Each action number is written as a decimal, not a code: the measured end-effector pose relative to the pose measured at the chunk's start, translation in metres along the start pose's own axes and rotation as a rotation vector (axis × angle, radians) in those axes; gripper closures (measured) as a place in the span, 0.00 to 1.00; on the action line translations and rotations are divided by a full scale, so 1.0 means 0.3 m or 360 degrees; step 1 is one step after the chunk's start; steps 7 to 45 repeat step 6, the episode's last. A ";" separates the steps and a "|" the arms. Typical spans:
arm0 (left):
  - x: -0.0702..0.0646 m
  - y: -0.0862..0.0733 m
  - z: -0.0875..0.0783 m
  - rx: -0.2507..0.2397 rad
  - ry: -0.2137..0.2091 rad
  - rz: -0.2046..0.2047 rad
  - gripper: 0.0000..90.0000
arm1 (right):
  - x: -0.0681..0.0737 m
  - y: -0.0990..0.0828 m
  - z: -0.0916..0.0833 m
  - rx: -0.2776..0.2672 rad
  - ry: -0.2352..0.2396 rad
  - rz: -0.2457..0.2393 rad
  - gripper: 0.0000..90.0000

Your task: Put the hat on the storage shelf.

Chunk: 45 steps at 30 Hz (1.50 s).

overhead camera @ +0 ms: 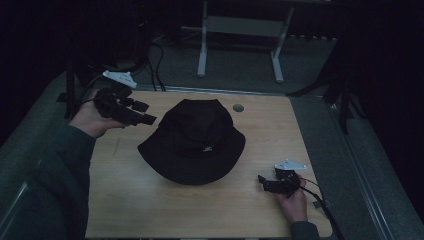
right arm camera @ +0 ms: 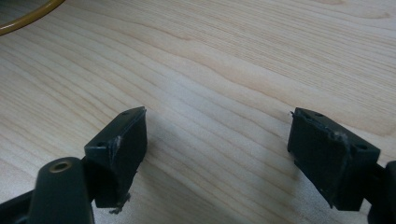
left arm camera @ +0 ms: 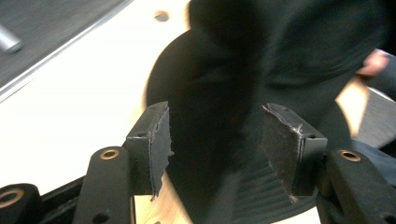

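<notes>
Black fabric bucket hat (overhead camera: pixel 192 142) sits crown-up at the middle of the wooden bench (overhead camera: pixel 250 210), brim flat, its small white logo facing the person. The left gripper (overhead camera: pixel 147 113) hovers just beside the brim's far-left edge, jaws wide and holding nothing. The right gripper (overhead camera: pixel 262 181) rests wide open on the bench, near the brim.

high view: fixed above the person's side, looks forward and down on the whole pale wooden bench (overhead camera: pixel 150 200) | left gripper view: rides the left tongs (left arm camera: pixel 215 144), close on the black fabric bucket hat (left arm camera: pixel 289 51), shared with the high view | right gripper view: sits low over bare bench wood
</notes>
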<state>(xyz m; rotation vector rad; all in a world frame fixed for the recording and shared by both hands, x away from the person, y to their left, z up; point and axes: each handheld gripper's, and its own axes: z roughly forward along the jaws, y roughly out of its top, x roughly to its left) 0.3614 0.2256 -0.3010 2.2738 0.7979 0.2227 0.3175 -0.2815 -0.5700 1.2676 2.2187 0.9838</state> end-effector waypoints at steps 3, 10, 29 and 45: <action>0.026 -0.037 -0.010 0.0025 0.0098 -0.0089 0.48 | 0.000 0.000 0.000 0.0000 0.0000 -0.0001 0.22; 0.041 -0.062 -0.015 0.0032 0.0191 -0.0158 0.48 | 0.000 0.000 0.000 0.0000 0.0000 -0.0001 0.22; 0.041 -0.062 -0.015 0.0032 0.0191 -0.0158 0.48 | 0.000 0.000 0.000 0.0000 0.0000 -0.0001 0.22; 0.041 -0.062 -0.015 0.0032 0.0191 -0.0158 0.48 | 0.000 0.000 0.000 0.0000 0.0000 -0.0001 0.22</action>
